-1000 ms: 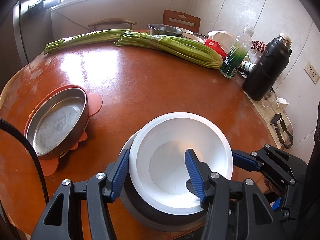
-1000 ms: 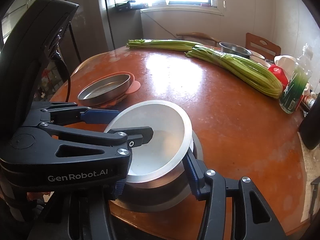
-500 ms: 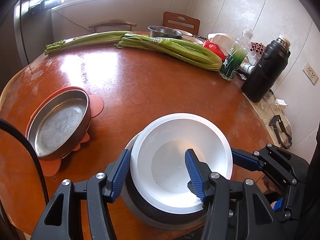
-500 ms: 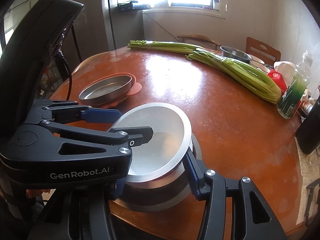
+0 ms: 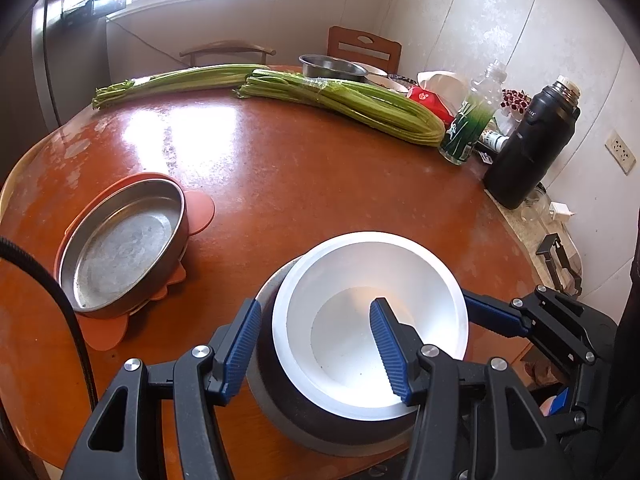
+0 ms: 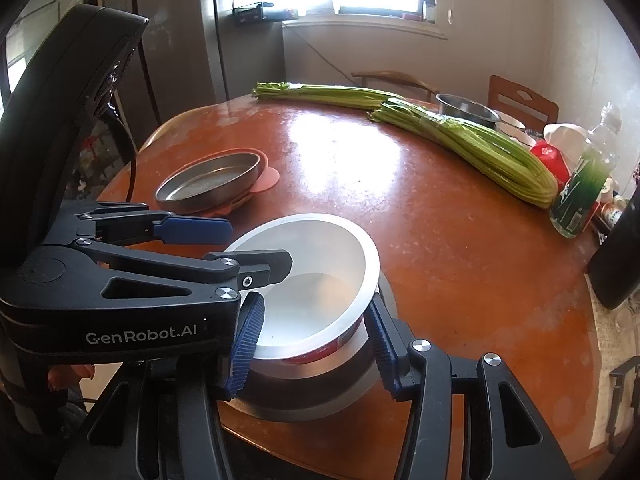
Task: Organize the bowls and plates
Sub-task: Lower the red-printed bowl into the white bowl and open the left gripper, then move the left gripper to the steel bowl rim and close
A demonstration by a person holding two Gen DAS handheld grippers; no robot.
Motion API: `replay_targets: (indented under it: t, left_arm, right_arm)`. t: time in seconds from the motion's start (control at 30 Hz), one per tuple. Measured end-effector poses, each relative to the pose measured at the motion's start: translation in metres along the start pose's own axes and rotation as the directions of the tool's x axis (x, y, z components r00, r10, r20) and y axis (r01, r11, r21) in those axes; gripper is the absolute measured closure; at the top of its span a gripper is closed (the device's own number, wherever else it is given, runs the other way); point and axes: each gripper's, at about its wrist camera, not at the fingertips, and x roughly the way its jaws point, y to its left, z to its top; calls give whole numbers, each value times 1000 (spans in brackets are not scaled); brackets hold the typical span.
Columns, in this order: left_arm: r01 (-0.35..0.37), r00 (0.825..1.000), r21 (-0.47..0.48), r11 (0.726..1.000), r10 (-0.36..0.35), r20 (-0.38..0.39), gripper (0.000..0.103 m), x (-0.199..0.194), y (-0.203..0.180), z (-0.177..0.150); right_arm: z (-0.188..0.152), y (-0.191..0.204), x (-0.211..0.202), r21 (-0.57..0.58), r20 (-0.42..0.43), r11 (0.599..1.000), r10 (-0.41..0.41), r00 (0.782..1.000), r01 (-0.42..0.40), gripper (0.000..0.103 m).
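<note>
Both grippers grasp one white bowl (image 5: 370, 320) at the table's near edge.
Left gripper (image 5: 316, 348) straddles the bowl's near-left wall, one blue pad outside, one inside; right gripper (image 6: 312, 340) pinches its opposite rim likewise. It sits nested in one dark metal bowl (image 5: 280, 396) (two stacked). Farther left, one steel pan (image 5: 120, 248) rests on one orange mat (image 5: 202, 212). Beyond, on the round table (image 5: 280, 168), lie two celery bundles (image 5: 352, 104), one green-labelled bottle (image 5: 468, 128), one black flask (image 5: 532, 144) and one steel bowl (image 5: 328, 65) at the far edge.

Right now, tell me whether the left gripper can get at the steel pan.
Probably, once freed: left gripper straddles the white bowl's rim, and nothing stands between it and the steel pan.
</note>
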Motion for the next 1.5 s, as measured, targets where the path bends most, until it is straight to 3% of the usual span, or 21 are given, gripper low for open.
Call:
replay_targets:
  t: [0.7, 0.87, 1.5]
  left_arm:
    - [-22, 998, -65, 998, 25, 52, 47, -24, 24, -4]
    - [-25, 997, -79, 997, 31, 71, 47, -32, 29, -6]
    - [4, 1000, -111, 994, -3, 12, 46, -10, 33, -9]
  right_arm:
    - [11, -14, -28, 39, 87, 998, -52, 995, 49, 49]
    - [14, -16, -32, 46, 106, 998, -58, 993, 53, 44]
    - [3, -30, -12, 122, 49, 992, -34, 998, 28, 39]
